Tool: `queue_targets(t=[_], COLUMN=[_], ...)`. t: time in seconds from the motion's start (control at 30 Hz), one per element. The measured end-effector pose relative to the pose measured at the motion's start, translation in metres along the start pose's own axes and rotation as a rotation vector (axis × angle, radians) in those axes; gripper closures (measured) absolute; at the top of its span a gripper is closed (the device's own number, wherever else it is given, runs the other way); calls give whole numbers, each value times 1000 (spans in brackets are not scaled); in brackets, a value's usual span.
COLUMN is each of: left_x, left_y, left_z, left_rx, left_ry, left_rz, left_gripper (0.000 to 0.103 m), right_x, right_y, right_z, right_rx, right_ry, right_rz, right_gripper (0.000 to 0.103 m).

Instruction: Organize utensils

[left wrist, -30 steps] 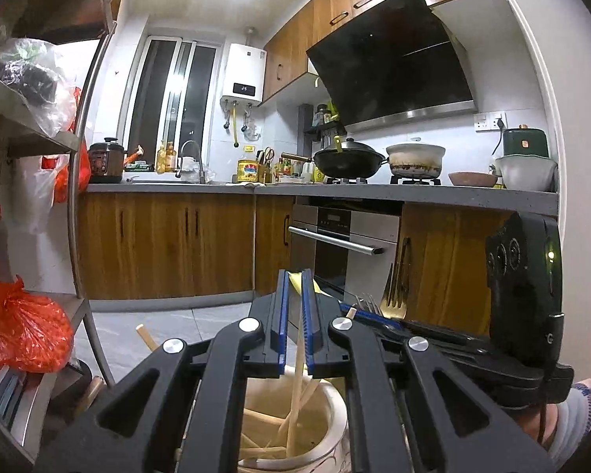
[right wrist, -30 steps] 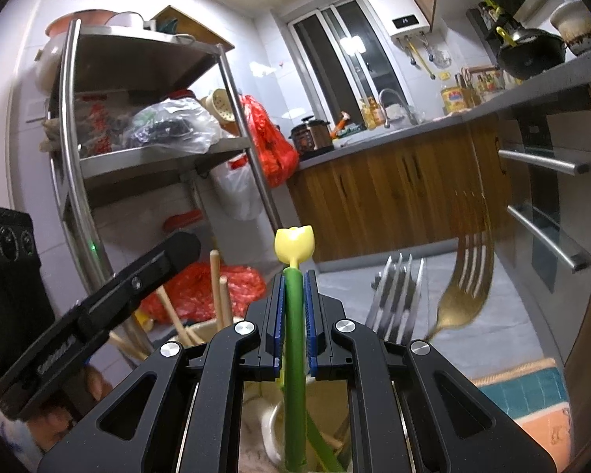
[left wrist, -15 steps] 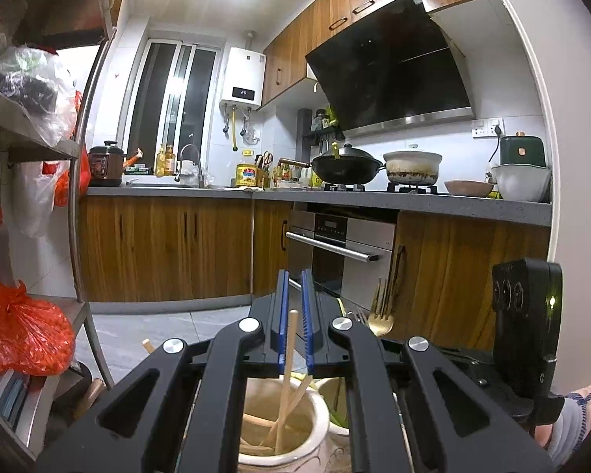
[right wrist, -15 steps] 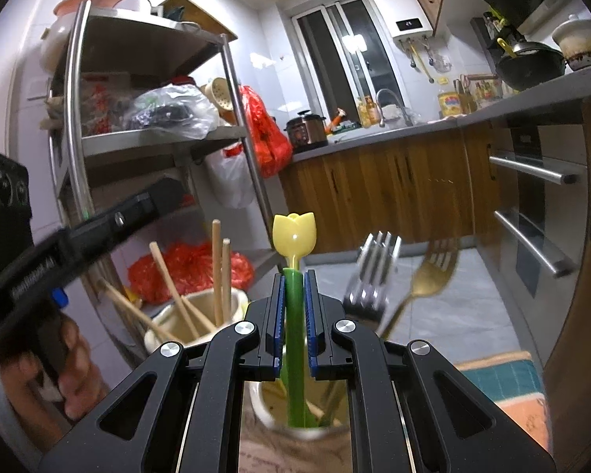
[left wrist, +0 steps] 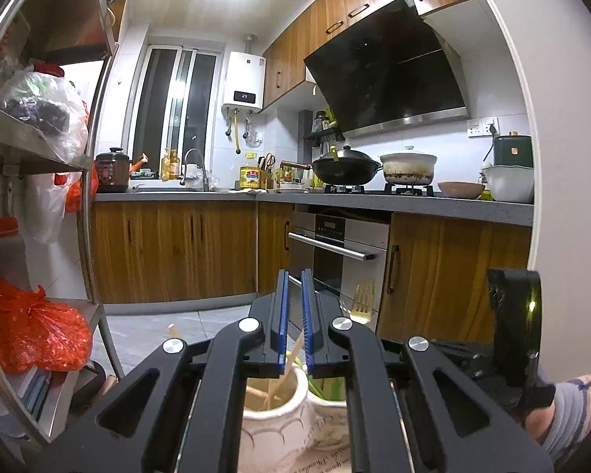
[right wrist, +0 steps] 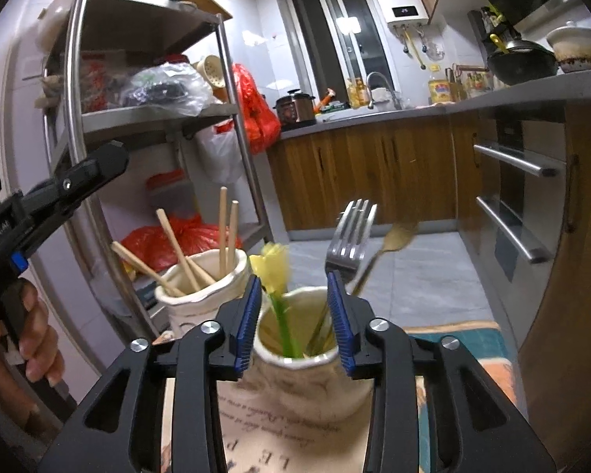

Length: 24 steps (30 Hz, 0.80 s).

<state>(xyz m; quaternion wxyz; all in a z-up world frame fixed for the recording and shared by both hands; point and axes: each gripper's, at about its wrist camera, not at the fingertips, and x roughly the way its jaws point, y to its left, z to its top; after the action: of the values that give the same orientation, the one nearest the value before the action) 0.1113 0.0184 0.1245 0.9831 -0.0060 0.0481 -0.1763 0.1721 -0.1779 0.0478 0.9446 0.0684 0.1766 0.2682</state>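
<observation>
Glazed cream ceramic: two jars are set touching, side by side, on a printed cloth (right wrist: 279,433) below both tools. The left jar (right wrist: 201,295) is stocked with wooden chopsticks (right wrist: 222,232), leaning at several angles. The right jar (right wrist: 307,370) is stocked with a green-stemmed utensil topped by a yellow tulip (right wrist: 274,266), a steel fork (right wrist: 350,236) and a gold fork (right wrist: 398,236), tines up.

Right tool (right wrist: 293,311): its jaws are opening, and the green stem is seen between the blue pads but is no longer pinched; the stem is blurred and leans toward the left pad. The release of this utensil into the right jar is judged to be the step in hand.

Left tool (left wrist: 292,315): its pads are pressed nearly together with nothing gripped between them, and it is held level above the left jar, whose chopsticks are seen under the pads.

Sorting is judged well advanced, chopsticks in one jar and forks in the other. For the next move, the right tool is to be drawn back clear of the tulip head and fork tines, so that nothing is tipped out. Whether further utensils remain loose cannot be told from either view.
</observation>
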Motion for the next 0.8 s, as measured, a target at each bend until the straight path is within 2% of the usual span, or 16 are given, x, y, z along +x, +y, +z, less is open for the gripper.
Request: queue_targets(t=[0.1, 0.27, 0.33, 0.43, 0.53, 0.63, 0.7, 0.8], left_x=[-14, -31, -35, -40, -42, -40, -39, -38], left_y=[-3, -10, -11, -11, -13, -14, -14, -12], left_z=[-7, -33, -44, -65, -77, -86, -91, -95], left_rx=[-7, -5, -12, -21, -3, 13, 12, 8], left_ry=[30, 106, 130, 178, 204, 229, 240, 250], left_rz=[-1, 9, 17, 36, 63, 89, 89, 102], left_gripper=[67, 62, 54, 49, 42, 28, 25, 16], right_x=[-16, -34, -38, -43, -49, -55, -57, -59], right_y=[-3, -3, -2, 0, 3, 7, 10, 14], right_z=[-5, -25, -35, -47, -56, -58, -58, -57], right_rx=[9, -1, -21, -46, -66, -88, -107, -128], right_ry=[13, 78, 98, 113, 109, 85, 73, 62], right_rz=[-14, -53, -68, -82, -82, -85, -89, -92], right_gripper=[61, 54, 50, 42, 31, 22, 17, 9])
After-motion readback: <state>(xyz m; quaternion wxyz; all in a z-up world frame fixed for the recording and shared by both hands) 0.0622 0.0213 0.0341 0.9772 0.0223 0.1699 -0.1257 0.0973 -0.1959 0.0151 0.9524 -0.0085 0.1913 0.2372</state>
